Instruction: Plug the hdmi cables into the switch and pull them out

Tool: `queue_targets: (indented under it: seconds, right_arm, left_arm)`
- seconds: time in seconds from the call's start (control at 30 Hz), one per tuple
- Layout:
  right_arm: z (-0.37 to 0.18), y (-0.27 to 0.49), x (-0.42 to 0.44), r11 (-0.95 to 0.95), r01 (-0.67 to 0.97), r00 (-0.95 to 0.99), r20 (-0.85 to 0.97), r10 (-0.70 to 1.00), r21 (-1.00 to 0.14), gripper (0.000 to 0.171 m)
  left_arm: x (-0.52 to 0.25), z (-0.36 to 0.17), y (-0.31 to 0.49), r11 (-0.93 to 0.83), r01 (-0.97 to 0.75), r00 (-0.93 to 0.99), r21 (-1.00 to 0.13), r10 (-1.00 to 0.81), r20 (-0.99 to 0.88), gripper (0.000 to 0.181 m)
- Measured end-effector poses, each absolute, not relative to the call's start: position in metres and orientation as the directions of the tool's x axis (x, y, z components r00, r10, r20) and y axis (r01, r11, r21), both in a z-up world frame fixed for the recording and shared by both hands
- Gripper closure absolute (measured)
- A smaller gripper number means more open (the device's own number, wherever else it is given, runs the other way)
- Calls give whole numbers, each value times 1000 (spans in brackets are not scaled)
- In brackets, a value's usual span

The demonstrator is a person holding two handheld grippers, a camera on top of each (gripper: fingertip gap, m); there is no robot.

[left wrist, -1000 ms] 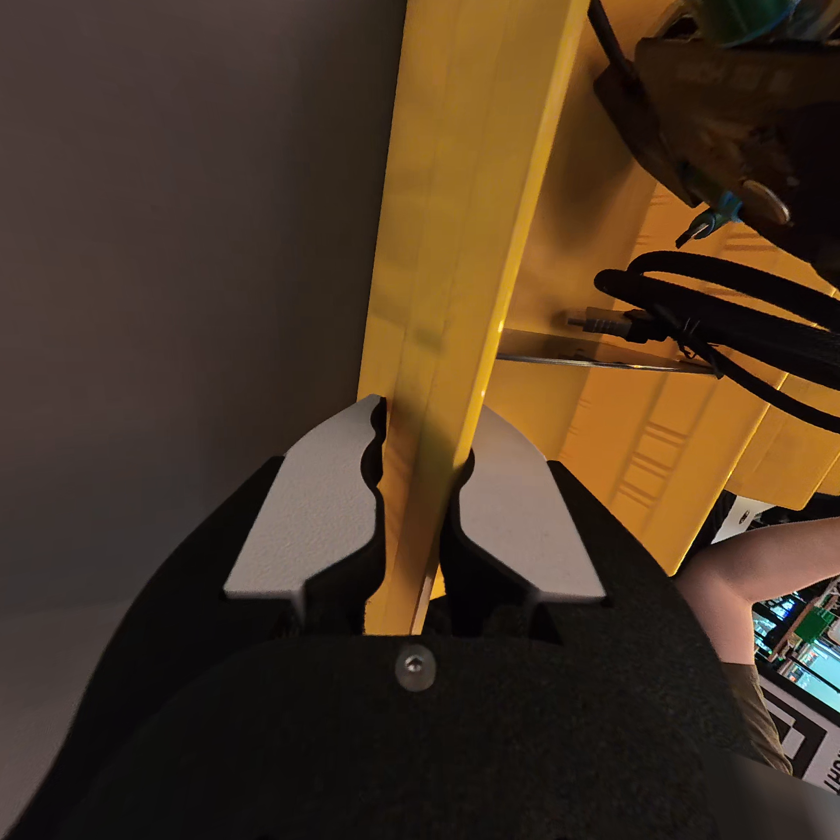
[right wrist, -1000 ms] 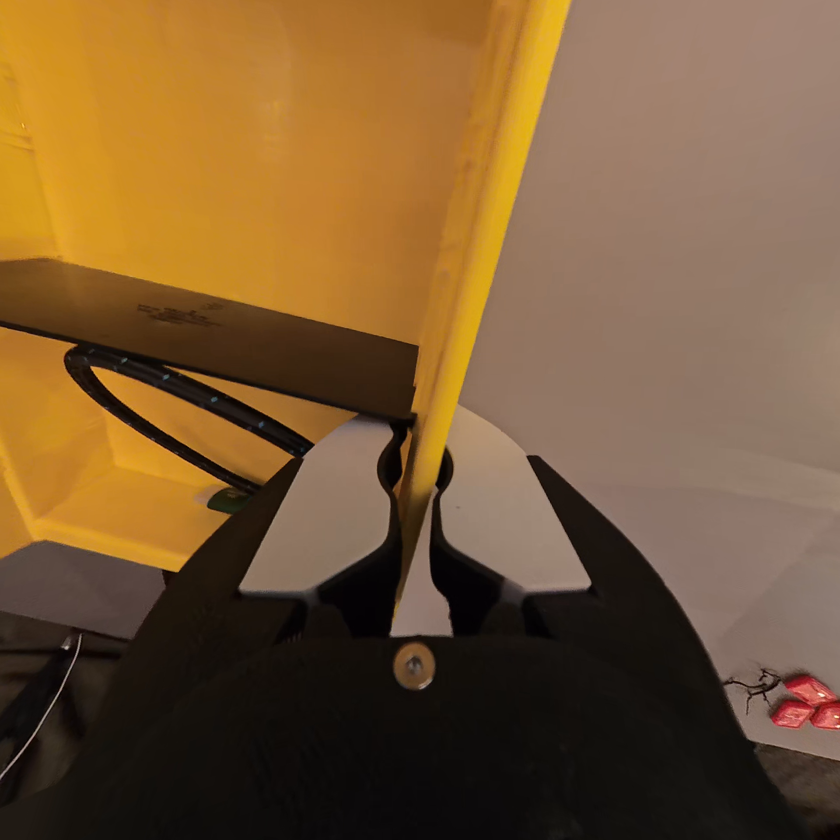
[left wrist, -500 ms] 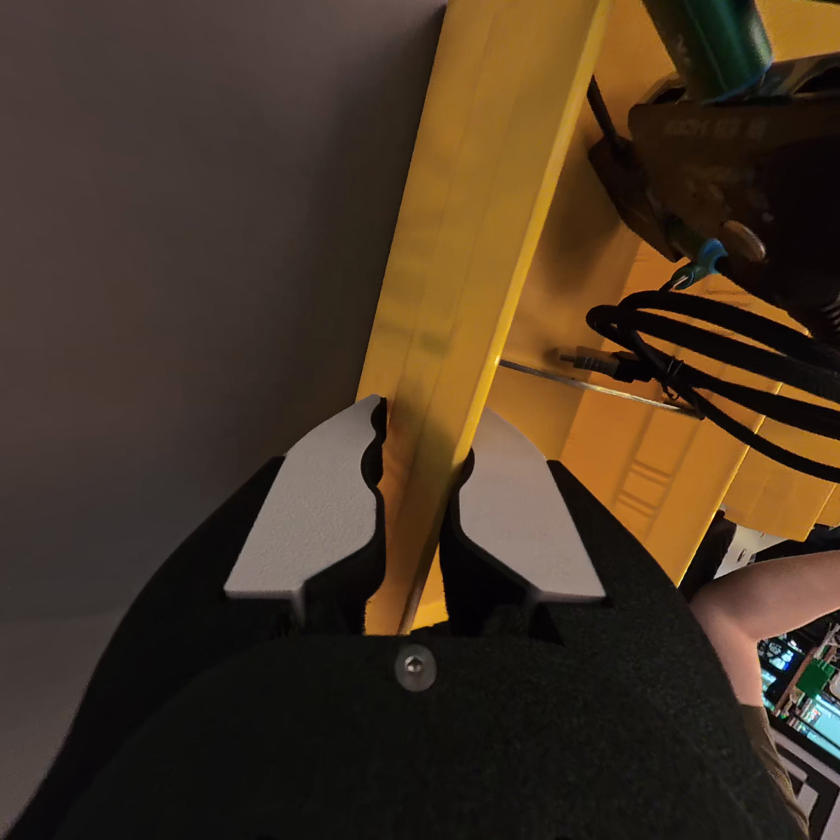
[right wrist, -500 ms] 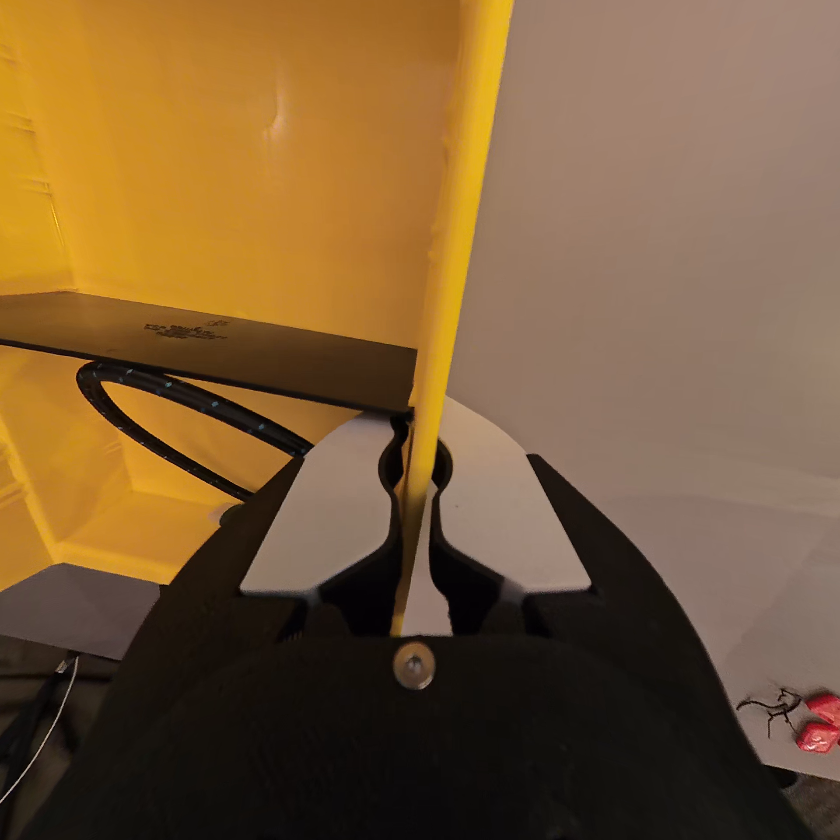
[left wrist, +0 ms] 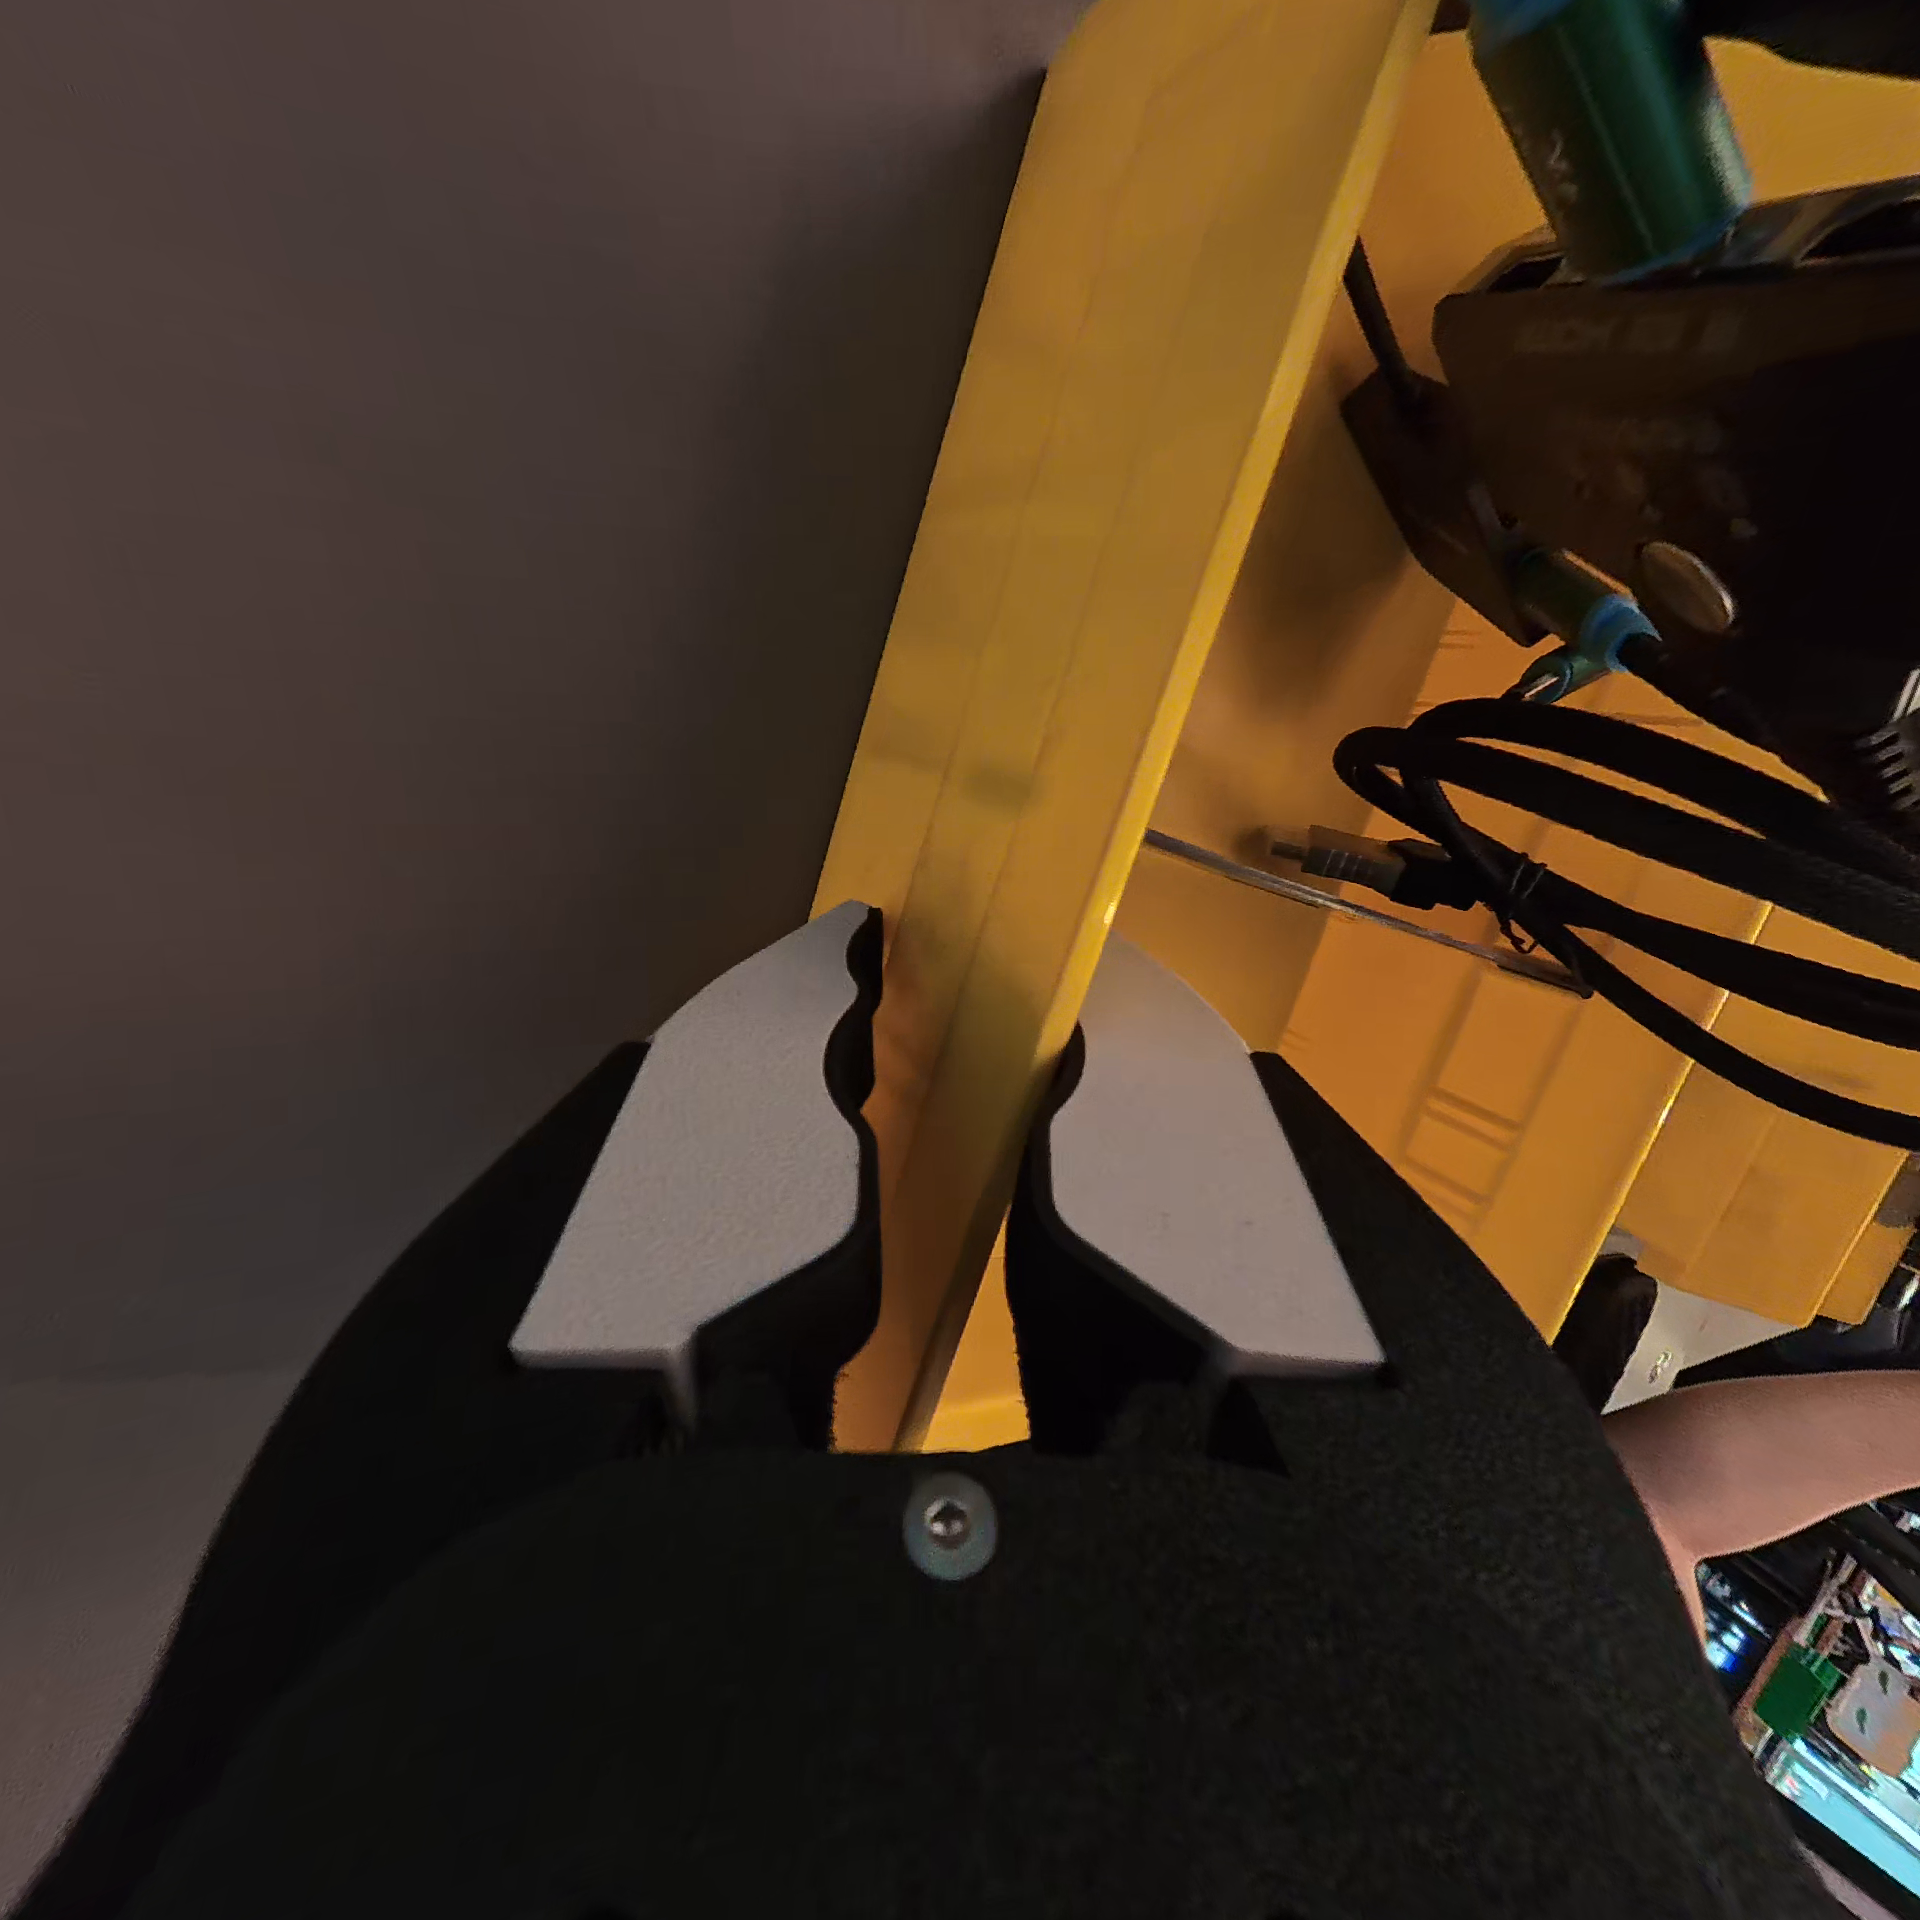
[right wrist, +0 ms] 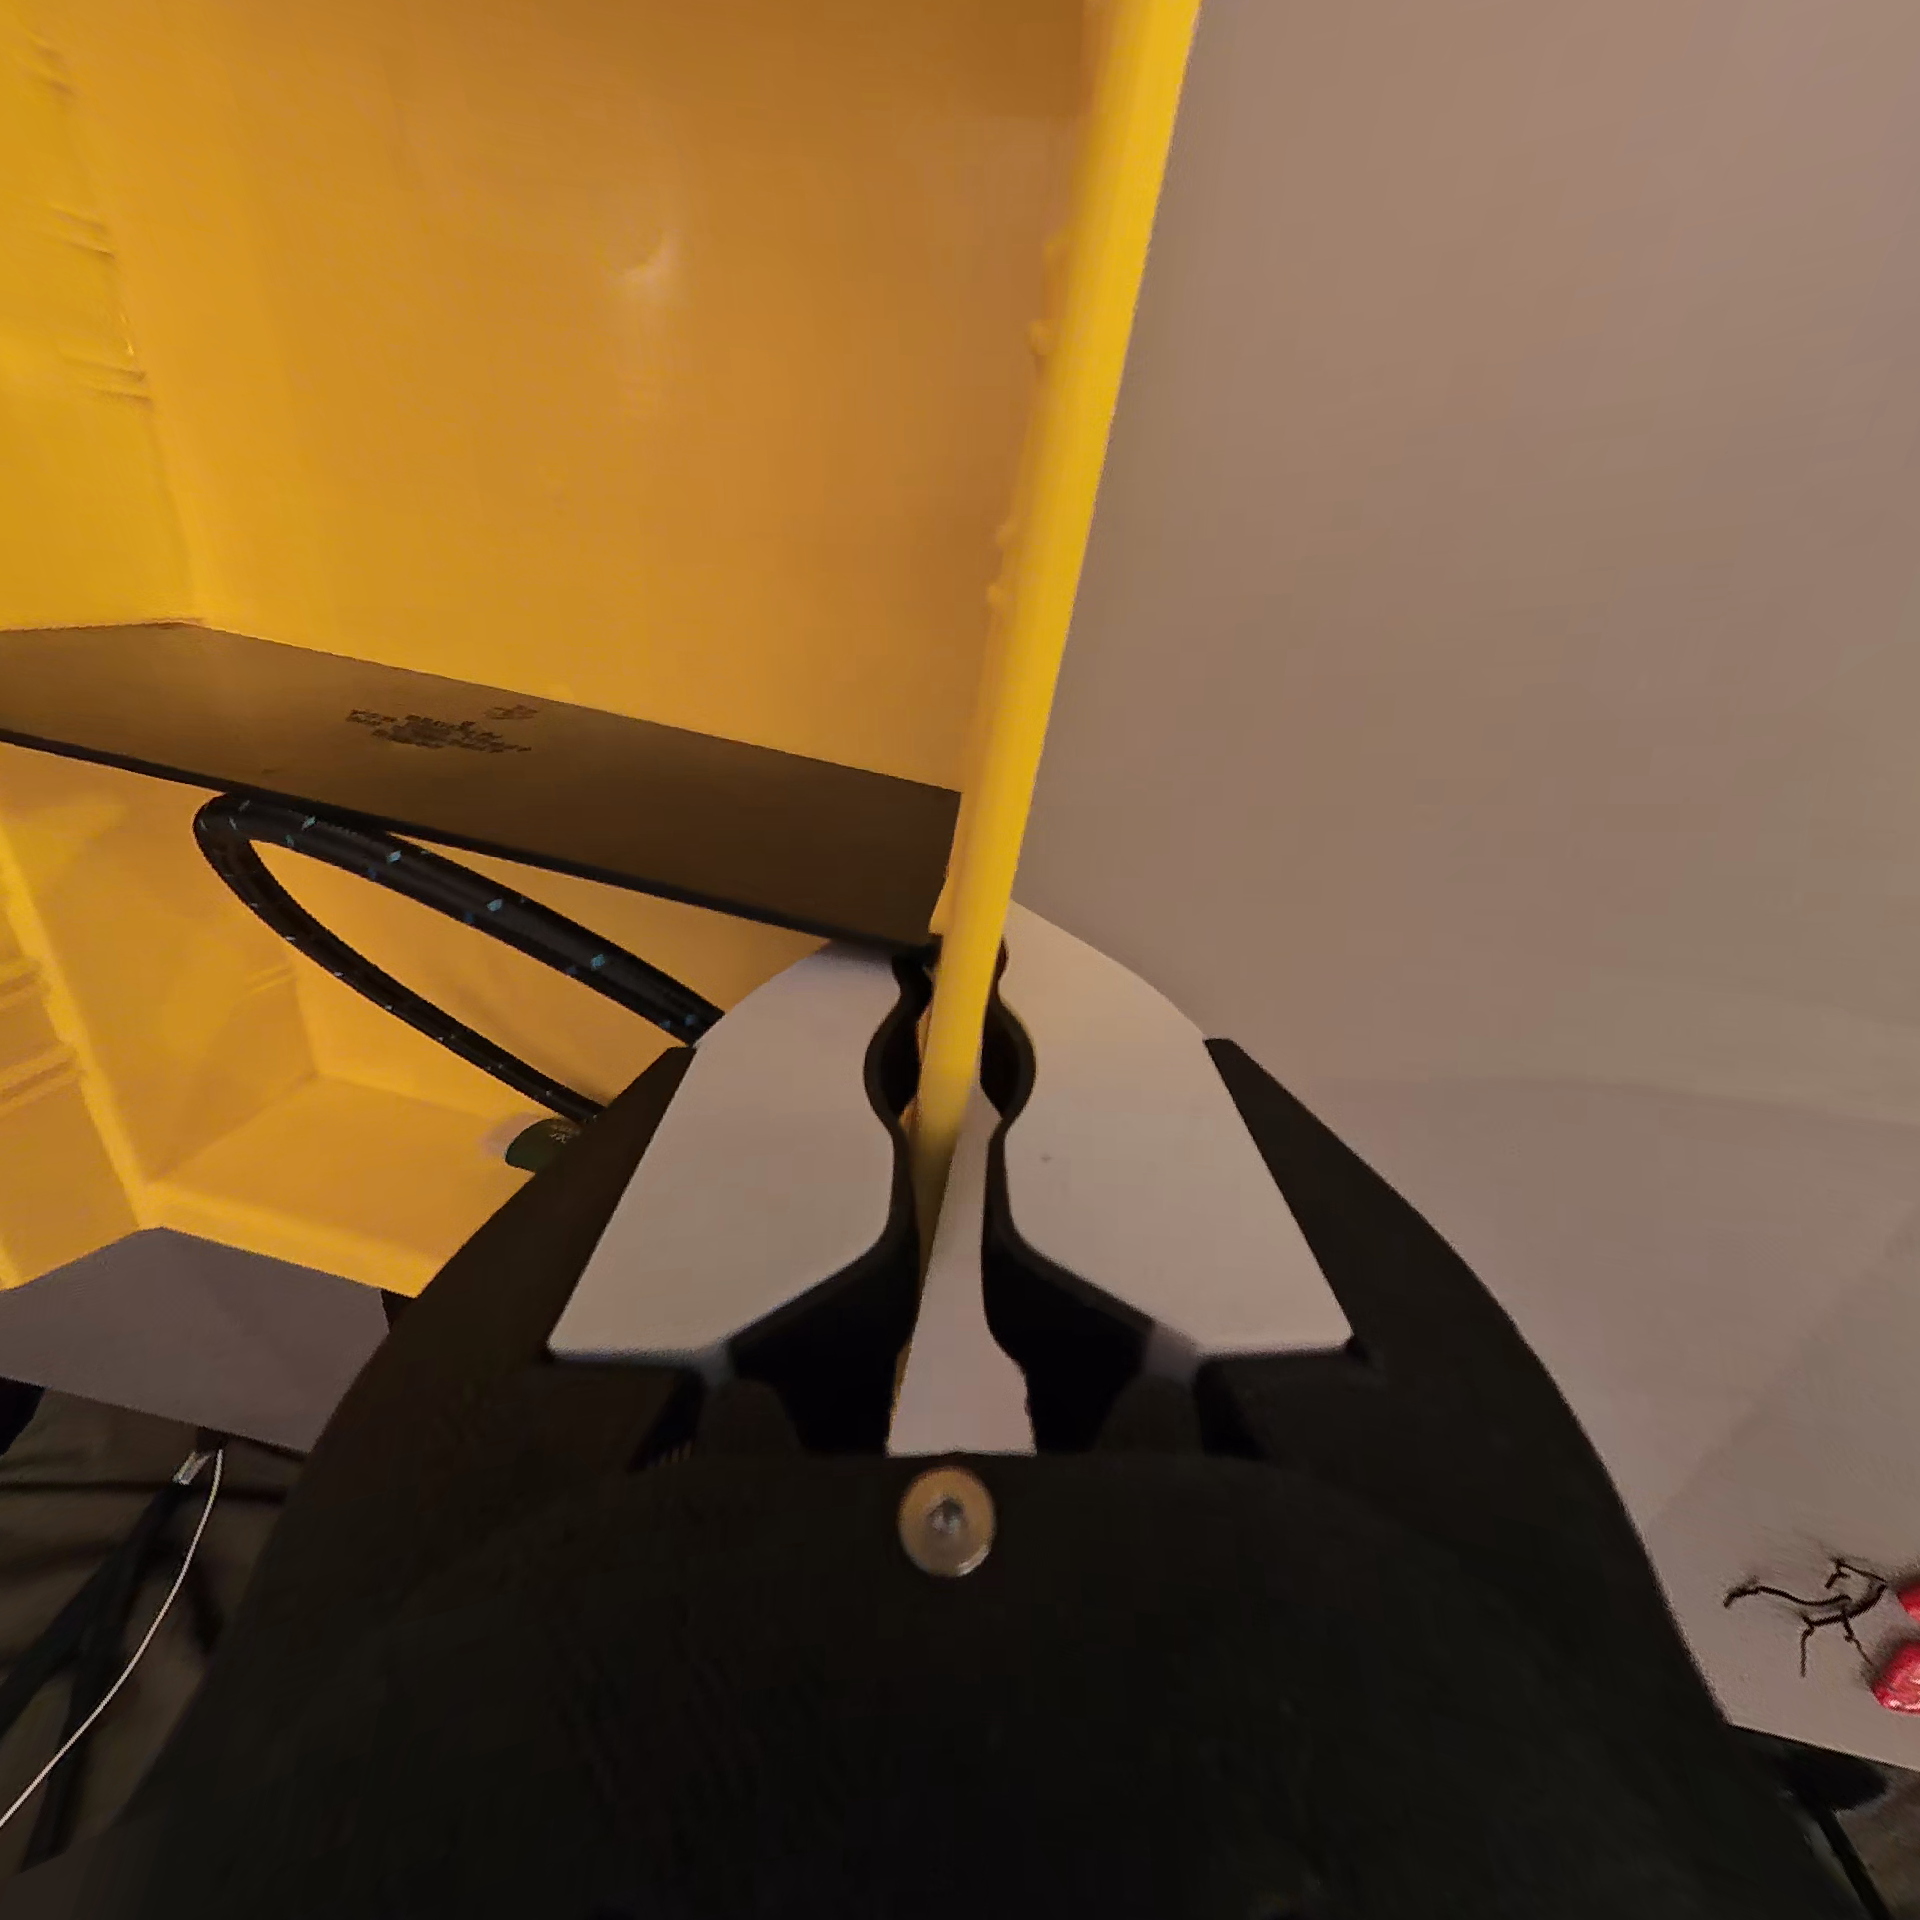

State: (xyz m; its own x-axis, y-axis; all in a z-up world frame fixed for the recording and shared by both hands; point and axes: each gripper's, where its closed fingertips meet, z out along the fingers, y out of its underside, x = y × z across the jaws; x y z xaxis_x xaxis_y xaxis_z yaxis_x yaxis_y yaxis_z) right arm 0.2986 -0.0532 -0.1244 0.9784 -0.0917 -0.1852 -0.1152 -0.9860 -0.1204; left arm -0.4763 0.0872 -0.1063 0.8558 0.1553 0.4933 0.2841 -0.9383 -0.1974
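Observation:
A yellow plastic bin (left wrist: 1049, 675) holds coiled black HDMI cables (left wrist: 1662, 831), one with a bare plug (left wrist: 1340, 857). My left gripper (left wrist: 977, 935) is shut on the bin's rim. In the right wrist view, my right gripper (right wrist: 961, 966) is shut on the bin's thin wall (right wrist: 1081, 416). Inside the bin lie a flat black box (right wrist: 520, 769) and a braided black cable (right wrist: 416, 894) looping under it. A dark body with green parts (left wrist: 1662, 468), which looks like my other gripper, shows at the far side of the bin.
A pale table top (right wrist: 1558, 1247) lies to the right of the bin, with small red objects (right wrist: 1896, 1683) near its edge. A person's bare arm (left wrist: 1766, 1455) and colourful circuit boards (left wrist: 1818, 1683) show at the lower right of the left wrist view. Some 80 cm of space lies between my two pairs of fingers.
Both grippers stay shut on the bin. The bin has shifted with them: its wall stands more upright in the right wrist view, and the red objects have slid towards the right edge.

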Motion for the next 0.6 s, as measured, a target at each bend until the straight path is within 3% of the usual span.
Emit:
queue_targets:
  seconds: [0.37,0.5,0.6]
  right_arm:
    - [-122,-51,303,-981,-138,980,-162,-116,-136,159]
    - [-108,-51,311,-970,-152,983,-132,-128,-191,146]
    - [-86,-49,318,-946,-171,984,-96,-149,-274,142]
  left_arm:
    - [-476,-78,88,-930,286,736,-230,59,675,145]
    - [-495,-42,98,-870,214,769,-443,-130,626,148]
    - [-511,-19,104,-737,7,874,-676,-325,363,149]
